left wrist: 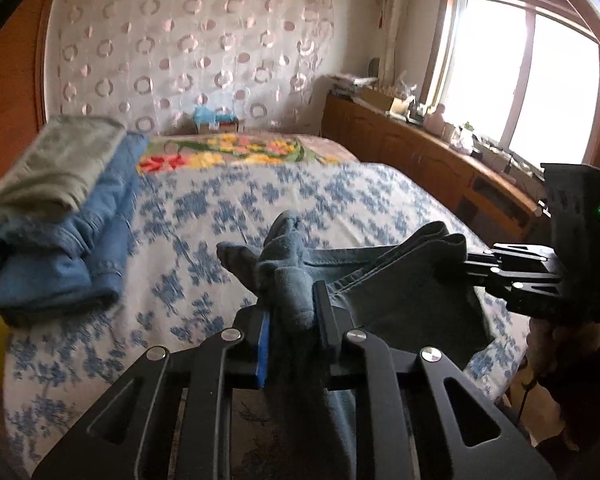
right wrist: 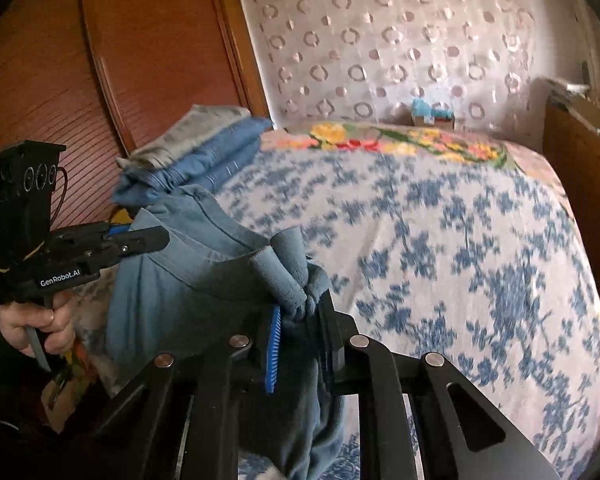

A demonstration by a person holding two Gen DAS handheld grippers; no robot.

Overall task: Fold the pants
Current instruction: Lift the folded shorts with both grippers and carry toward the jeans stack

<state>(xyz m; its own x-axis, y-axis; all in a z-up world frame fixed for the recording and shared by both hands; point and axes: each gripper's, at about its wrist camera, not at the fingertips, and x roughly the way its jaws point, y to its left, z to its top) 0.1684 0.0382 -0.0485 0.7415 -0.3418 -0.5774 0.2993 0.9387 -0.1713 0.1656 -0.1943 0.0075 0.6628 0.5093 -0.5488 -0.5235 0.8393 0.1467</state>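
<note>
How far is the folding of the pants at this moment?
Done: folded clothes lie stacked on the bed. In hand: the left gripper and the right gripper each pinch a bunched edge of the blue-grey pants, lifted between them. Left: every fold on this pair.

The pants were recorded as dusty grey-blue. The bed was covered in white cloth printed with blue flowers, and a blanket flowered in yellow, red and green. A curtain was noted as white with pink rings.
</note>
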